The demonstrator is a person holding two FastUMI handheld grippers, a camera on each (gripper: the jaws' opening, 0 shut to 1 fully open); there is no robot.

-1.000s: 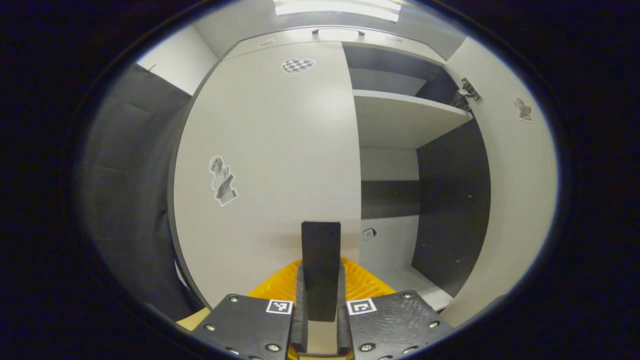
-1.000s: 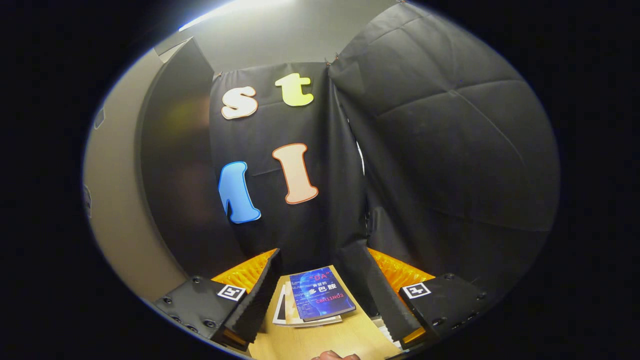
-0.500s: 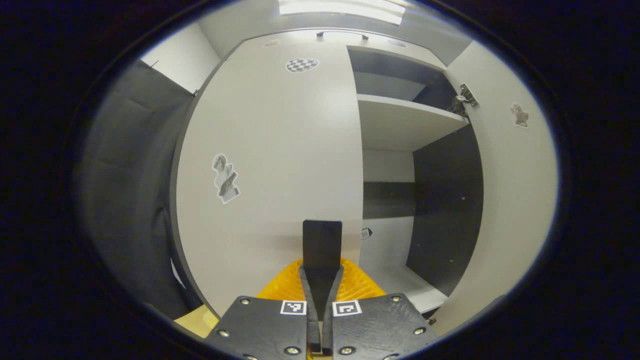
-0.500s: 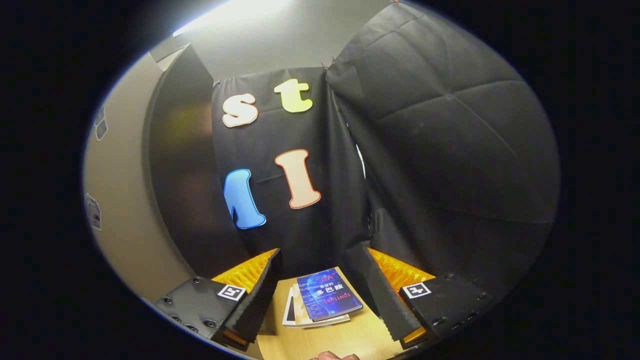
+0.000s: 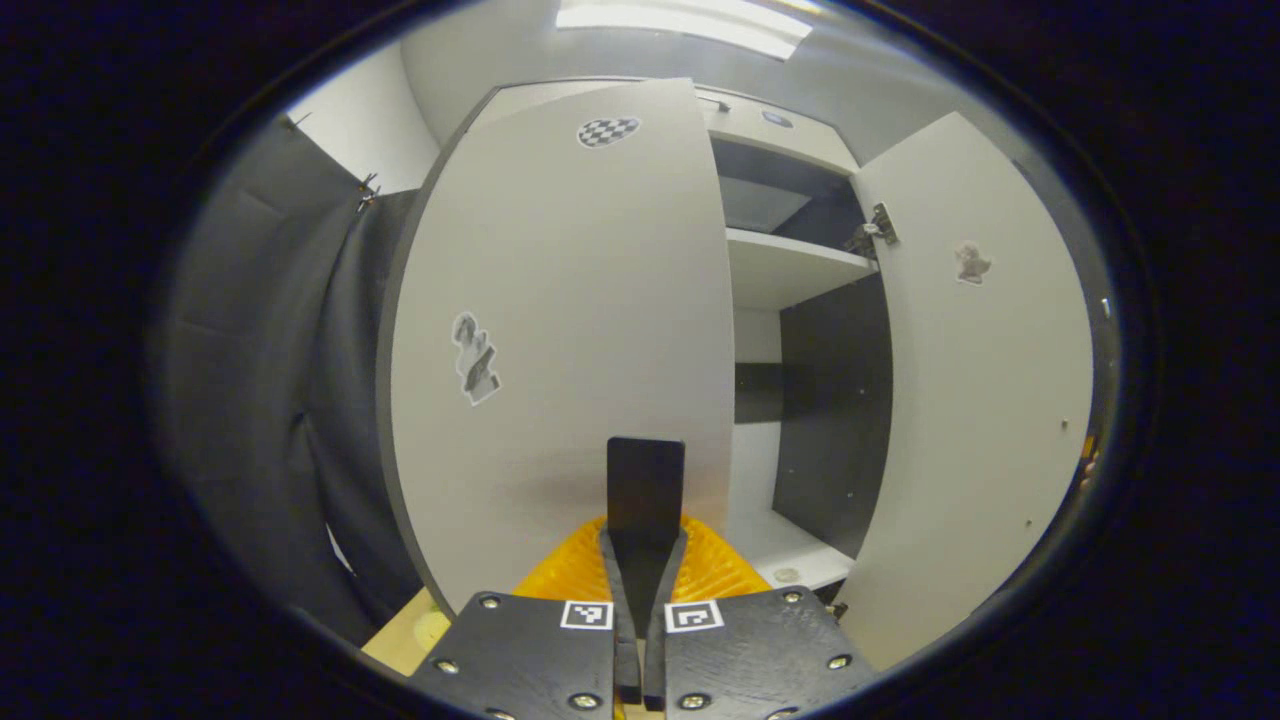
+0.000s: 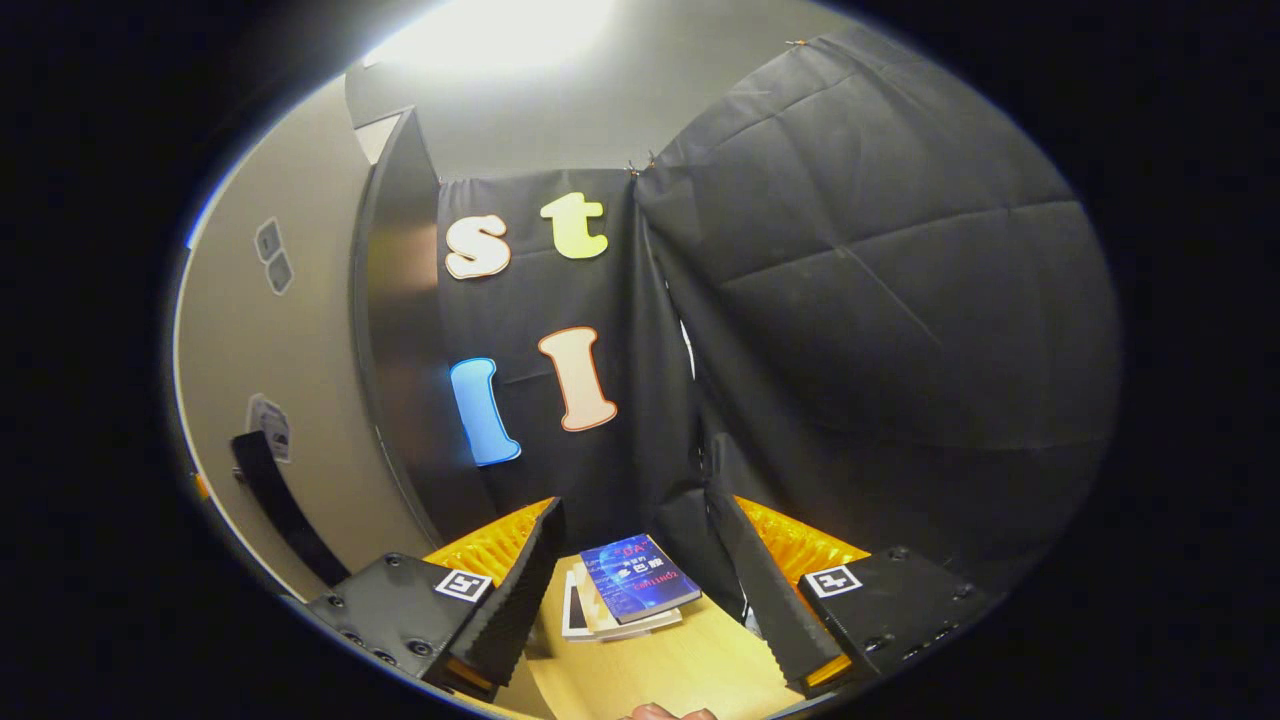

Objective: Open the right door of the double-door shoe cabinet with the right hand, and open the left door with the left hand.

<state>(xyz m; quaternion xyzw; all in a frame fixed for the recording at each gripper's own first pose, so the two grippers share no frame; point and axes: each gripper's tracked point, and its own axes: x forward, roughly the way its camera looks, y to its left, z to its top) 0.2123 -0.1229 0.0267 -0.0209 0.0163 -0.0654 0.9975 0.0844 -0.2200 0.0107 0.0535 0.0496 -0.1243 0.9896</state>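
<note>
The left gripper (image 5: pixel 645 480) sits at 6 o'clock in the left gripper view, its two fingers pressed together into one dark blade with no gap and nothing visibly held between them. The blade points at the lower edge of the left door (image 5: pixel 560 330), near that door's free edge; whether the tip touches the panel cannot be told.

Going left to right in that view: black cloth at 9 o'clock, then the left door, a pale panel with a small sticker (image 5: pixel 476 345) on it and a checkered marker (image 5: pixel 608 130) near its top at 12 o'clock. The door stands swung somewhat away from the cabinet, its top edge clear of the frame. Next comes the open cabinet interior with a white shelf (image 5: pixel 790 272) at about 1 o'clock and dark walls below. At 3 o'clock the right door (image 5: pixel 985 400) stands wide open, its hinge (image 5: pixel 872 228) showing at the top.

In the right gripper view, the right gripper (image 6: pixel 640 590) at 6 o'clock has its fingers spread wide, empty, over a wooden surface (image 6: pixel 660 670) with a blue book (image 6: pixel 640 578) lying between them farther off. A pale door panel (image 6: pixel 290 390) runs along 9 o'clock.

By my reading the right door is done and let go. The left door looks partly open; swinging it fully out is what remains.
</note>
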